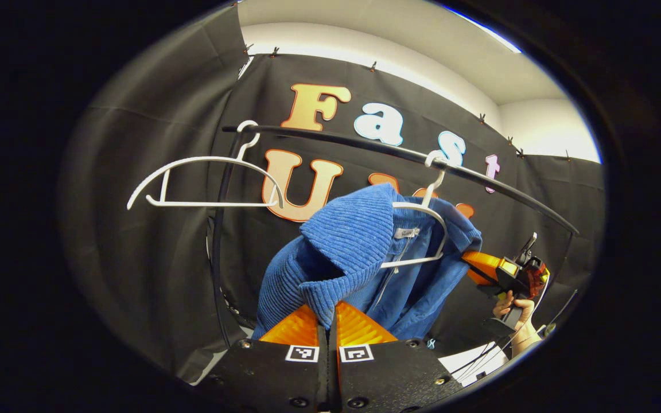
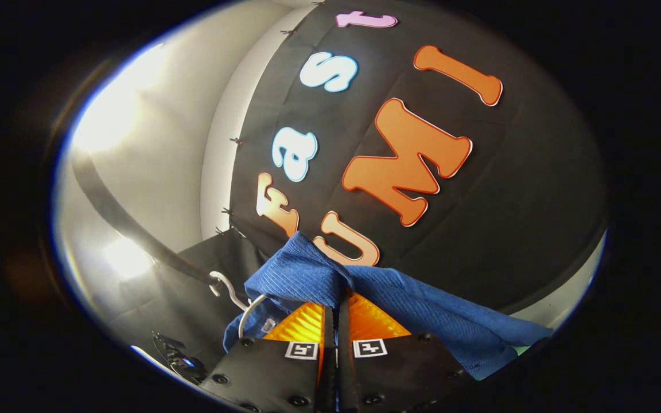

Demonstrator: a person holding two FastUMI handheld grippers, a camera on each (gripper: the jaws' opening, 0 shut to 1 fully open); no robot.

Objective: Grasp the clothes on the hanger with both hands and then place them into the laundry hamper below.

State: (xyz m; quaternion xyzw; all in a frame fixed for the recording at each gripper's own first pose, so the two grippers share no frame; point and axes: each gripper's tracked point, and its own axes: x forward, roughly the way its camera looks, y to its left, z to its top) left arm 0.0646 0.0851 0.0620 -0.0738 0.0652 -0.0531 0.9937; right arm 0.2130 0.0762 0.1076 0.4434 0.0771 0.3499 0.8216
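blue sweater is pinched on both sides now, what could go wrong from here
1. The blue sweater is still draped over the white hanger, which hooks on the rail. A downward pull could drag the hanger off with it, or snag the knit.
2. The left hand-held gripper appears to pinch only a fold near the collar, so the cloth may slip out under the weight.
3. The right hand-held gripper also seems to hold just an edge, so the sweater could drop unevenly.

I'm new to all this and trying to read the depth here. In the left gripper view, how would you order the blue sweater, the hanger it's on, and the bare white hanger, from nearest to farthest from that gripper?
1. Blue sweater: pinched in the left gripper, at centre.
2. Its white hanger: just above and right, on the rail.
3. Empty white hanger: farthest, upper left on the rail.
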